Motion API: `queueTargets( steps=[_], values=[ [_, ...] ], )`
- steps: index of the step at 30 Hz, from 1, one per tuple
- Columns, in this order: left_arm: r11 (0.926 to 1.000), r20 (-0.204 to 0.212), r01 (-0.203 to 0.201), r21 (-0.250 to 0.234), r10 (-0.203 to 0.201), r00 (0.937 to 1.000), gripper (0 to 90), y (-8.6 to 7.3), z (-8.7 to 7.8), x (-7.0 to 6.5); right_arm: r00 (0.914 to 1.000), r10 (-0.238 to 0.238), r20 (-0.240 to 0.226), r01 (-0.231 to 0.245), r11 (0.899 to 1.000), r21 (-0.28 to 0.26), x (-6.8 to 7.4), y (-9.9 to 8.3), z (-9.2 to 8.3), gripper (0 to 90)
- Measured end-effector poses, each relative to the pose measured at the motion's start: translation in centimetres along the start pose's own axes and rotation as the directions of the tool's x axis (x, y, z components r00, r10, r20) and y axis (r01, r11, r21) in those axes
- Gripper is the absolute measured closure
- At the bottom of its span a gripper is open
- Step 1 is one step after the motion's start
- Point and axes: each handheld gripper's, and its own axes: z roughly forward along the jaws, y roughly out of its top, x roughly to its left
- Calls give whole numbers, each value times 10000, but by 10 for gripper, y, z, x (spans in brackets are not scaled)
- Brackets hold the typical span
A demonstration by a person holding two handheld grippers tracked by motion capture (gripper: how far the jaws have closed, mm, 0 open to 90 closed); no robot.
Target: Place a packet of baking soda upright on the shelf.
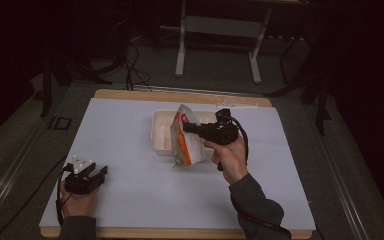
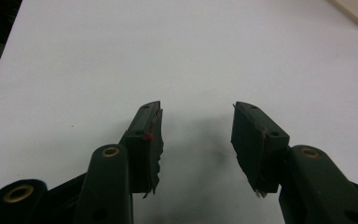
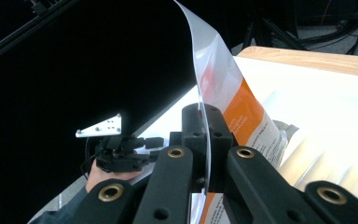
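Room: dark, with a grey floor, black cables, and a pale metal frame standing beyond the bench.
Surface: the bench carries a smooth white sheet, with a light wood edge showing at front and back.
Tray: a shallow cream tray with ribbed compartments sits at the centre-back of the sheet.
Pouch: a glossy plastic pouch, white with an orange panel and a clear curling top edge, is held upright at the tray's near edge; its print is too small to read.
Right hand-held gripper: its black jaws are clamped on the pouch's side.
Left hand-held gripper: it rests low at the sheet's near left corner, jaws spread apart with nothing between them; its dark pads look frayed at the edges.
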Motion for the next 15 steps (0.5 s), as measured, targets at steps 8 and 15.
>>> queueTargets(
  steps=[8, 15],
  values=[
    [10000, 0, -27, 9, 27, 10000, 529, 0, 0, 0, 9999, 7, 154, -5, 9999, -116, -3, 4, 0, 900],
    [10000, 8, -18, 8, 18, 10000, 529, 0, 0, 0, 9995, -41, 309, 47, 9998, -175, -6, 8, 3, 900]
  ],
)
